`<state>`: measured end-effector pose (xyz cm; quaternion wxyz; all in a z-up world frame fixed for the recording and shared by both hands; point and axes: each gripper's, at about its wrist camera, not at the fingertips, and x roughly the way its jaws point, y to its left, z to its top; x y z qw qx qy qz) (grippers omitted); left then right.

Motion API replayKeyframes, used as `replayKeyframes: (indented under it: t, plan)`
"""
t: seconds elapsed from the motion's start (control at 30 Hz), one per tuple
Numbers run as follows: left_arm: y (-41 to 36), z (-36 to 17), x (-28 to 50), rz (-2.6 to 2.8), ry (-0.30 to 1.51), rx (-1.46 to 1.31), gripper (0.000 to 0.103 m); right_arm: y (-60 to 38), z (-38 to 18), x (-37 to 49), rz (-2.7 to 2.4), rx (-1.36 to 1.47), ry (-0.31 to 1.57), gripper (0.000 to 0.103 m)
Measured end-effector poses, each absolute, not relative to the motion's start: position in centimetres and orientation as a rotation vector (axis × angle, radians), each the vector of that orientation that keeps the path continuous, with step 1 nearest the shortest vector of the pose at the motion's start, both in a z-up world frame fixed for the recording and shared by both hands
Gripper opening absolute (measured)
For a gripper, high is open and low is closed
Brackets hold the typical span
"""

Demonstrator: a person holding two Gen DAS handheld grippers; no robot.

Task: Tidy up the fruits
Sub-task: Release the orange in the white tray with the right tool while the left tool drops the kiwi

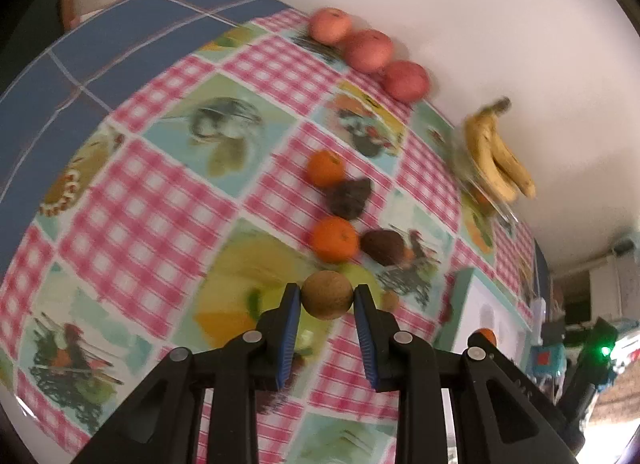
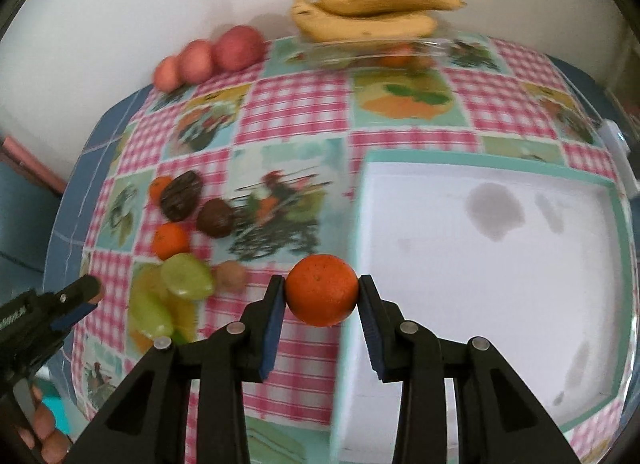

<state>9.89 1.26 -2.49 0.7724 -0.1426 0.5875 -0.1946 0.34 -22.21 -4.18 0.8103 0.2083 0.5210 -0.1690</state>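
In the left wrist view my left gripper (image 1: 327,297) is shut on a round brown fruit (image 1: 327,293), held above the checked tablecloth. In the right wrist view my right gripper (image 2: 322,293) is shut on a tangerine (image 2: 322,289), its pads pressing both sides, over the left rim of a white tray (image 2: 480,161). On the cloth lie two tangerines (image 1: 335,239), two dark avocados (image 1: 349,196), green pears (image 2: 186,276) and a small brown fruit (image 2: 231,275). The left gripper (image 2: 80,300) also shows at the left edge of the right wrist view.
Three red apples (image 2: 239,47) line the wall at the back. Bananas (image 2: 360,12) rest on a clear glass dish (image 2: 436,46) with more fruit under them. The teal-rimmed tray's white floor is bare. A hand (image 2: 44,424) holds the left gripper. The table edge drops off at left.
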Motion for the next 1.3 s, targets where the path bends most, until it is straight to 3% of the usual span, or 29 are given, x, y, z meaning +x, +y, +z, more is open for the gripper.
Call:
replayKeyframes:
  t: [0.8, 1.3]
  plan:
    - [-13.8, -2.3, 2.1, -0.789, 1.294, -0.008, 0.029, -35.3, -3.9, -10.1, -0.731, 0.638, 1.069, 0.038]
    - [-19.0, -6.7, -1.4, -0.851, 1.340, 0.212, 0.029, -36.2, -6.0, -10.6, -0.732, 0.673, 1.121, 0.038]
